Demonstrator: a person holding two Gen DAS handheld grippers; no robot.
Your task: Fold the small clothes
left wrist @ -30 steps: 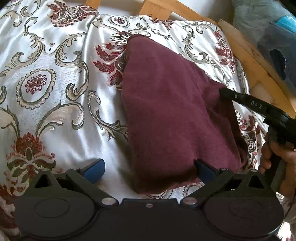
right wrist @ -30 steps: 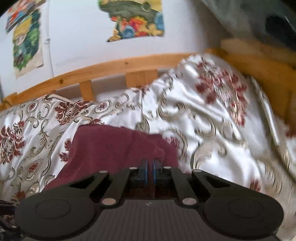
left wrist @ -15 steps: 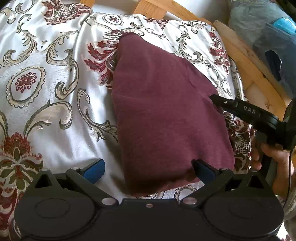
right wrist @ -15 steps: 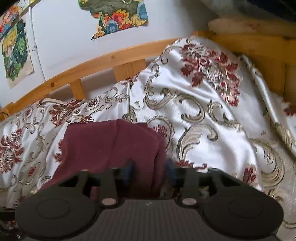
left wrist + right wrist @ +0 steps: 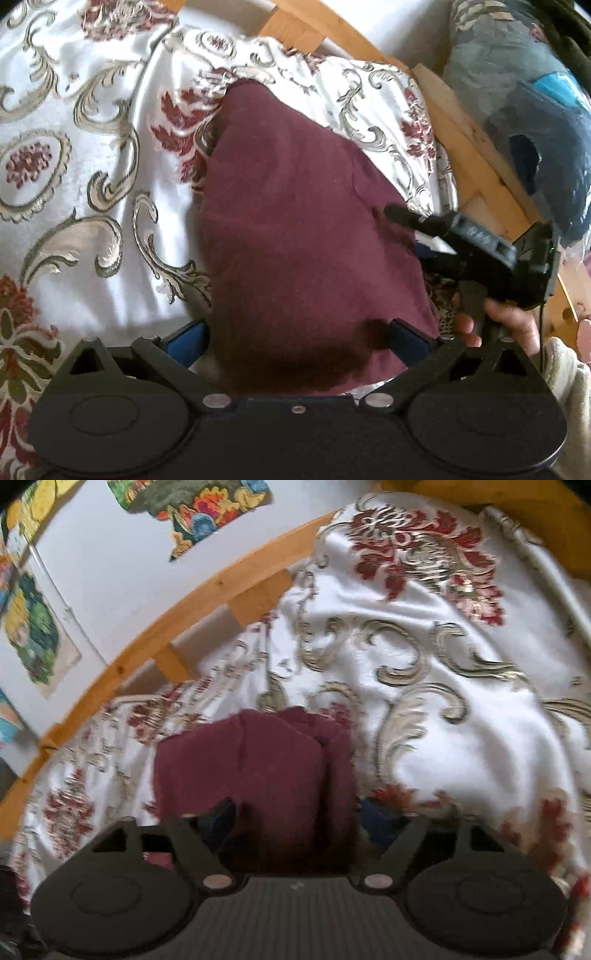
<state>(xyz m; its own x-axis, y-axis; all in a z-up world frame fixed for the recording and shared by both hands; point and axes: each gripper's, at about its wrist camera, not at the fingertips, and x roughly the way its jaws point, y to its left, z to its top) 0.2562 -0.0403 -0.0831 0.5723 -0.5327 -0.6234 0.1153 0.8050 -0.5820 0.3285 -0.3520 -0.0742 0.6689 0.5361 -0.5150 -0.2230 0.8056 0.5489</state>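
A folded maroon garment lies on the patterned bedspread. My left gripper is open, its blue-padded fingers straddling the garment's near edge. My right gripper reaches in from the right over the garment's right edge. In the right wrist view the right gripper is open, with the garment lying between its fingers. Neither gripper holds anything.
A wooden bed frame runs along the right and far side, and also shows in the right wrist view. A blue-grey bag sits beyond the frame. Posters hang on the white wall.
My right gripper has opened and let go of the garment, which now lies flat. My left gripper has moved closer over the garment's near edge.
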